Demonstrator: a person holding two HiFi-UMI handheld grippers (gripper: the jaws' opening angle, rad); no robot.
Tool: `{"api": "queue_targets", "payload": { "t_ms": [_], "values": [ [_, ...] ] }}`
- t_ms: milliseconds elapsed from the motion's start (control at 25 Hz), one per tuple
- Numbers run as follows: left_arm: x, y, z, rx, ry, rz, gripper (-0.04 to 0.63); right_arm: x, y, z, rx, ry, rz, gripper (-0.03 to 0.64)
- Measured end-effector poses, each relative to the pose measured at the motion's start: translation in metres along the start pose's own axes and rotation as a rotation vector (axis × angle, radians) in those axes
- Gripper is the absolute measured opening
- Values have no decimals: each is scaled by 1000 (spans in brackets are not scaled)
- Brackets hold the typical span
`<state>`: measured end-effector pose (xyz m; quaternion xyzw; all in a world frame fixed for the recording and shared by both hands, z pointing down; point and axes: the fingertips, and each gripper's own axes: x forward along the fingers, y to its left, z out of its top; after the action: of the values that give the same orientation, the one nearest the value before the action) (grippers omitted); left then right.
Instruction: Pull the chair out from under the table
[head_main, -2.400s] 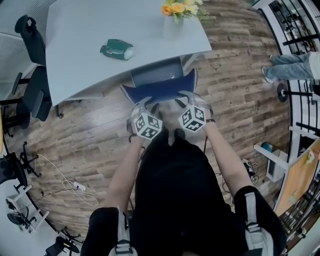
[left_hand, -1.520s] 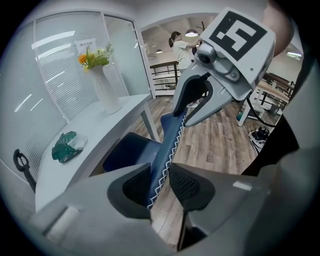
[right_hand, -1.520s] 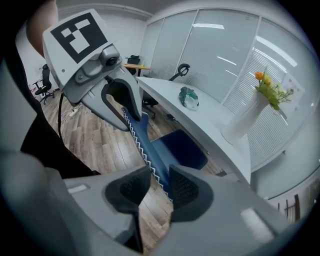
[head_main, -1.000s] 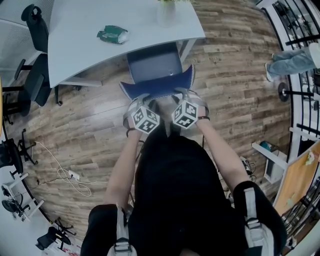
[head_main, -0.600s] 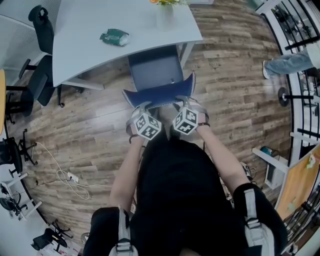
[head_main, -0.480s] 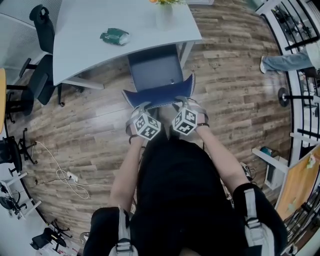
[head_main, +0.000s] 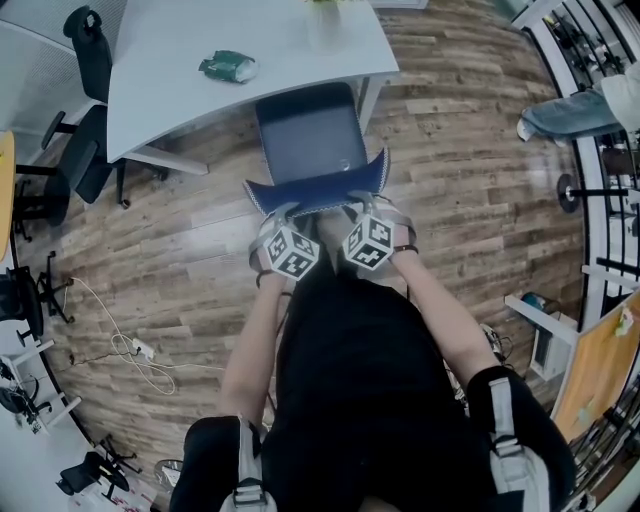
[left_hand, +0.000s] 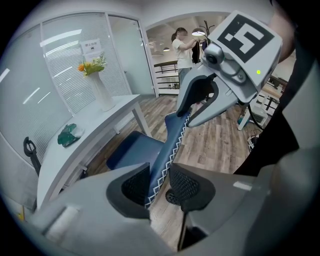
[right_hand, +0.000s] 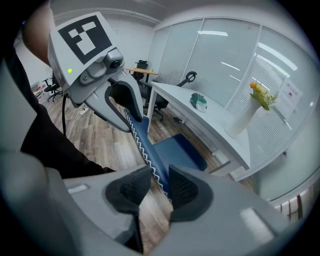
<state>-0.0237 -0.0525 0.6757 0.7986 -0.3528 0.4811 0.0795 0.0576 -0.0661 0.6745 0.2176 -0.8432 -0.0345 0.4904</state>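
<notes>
At near edge of table (head_main: 250, 40): blue chair (head_main: 310, 140), seat almost fully out from under it, backrest (head_main: 318, 190) on side away from table. L gripper (left_hand: 159, 181) + R gripper (right_hand: 159, 186) each clamped on backrest top rim, side by side, pads pinching zigzag-stitched edge.

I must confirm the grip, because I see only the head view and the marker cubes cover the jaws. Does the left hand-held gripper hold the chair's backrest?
Observer: Yes. In its own view the left hand-held gripper is closed on the top edge of the chair backrest, one pad on each side.
Operator: And the right one?
Observer: The right hand-held gripper clamps the same zigzag-stitched edge.
Operator: My view cuts off the vase. Is it upright?
Observer: Yes, the white vase stands upright on the table, flowers in it.
</notes>
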Motion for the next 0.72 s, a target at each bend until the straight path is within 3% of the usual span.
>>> {"api": "queue_targets", "payload": {
  "t_ms": [720],
  "values": [
    [-22, -39, -7, -14, 25, 22, 129, -29, 30, -15, 10, -59, 23, 117]
  ]
}}
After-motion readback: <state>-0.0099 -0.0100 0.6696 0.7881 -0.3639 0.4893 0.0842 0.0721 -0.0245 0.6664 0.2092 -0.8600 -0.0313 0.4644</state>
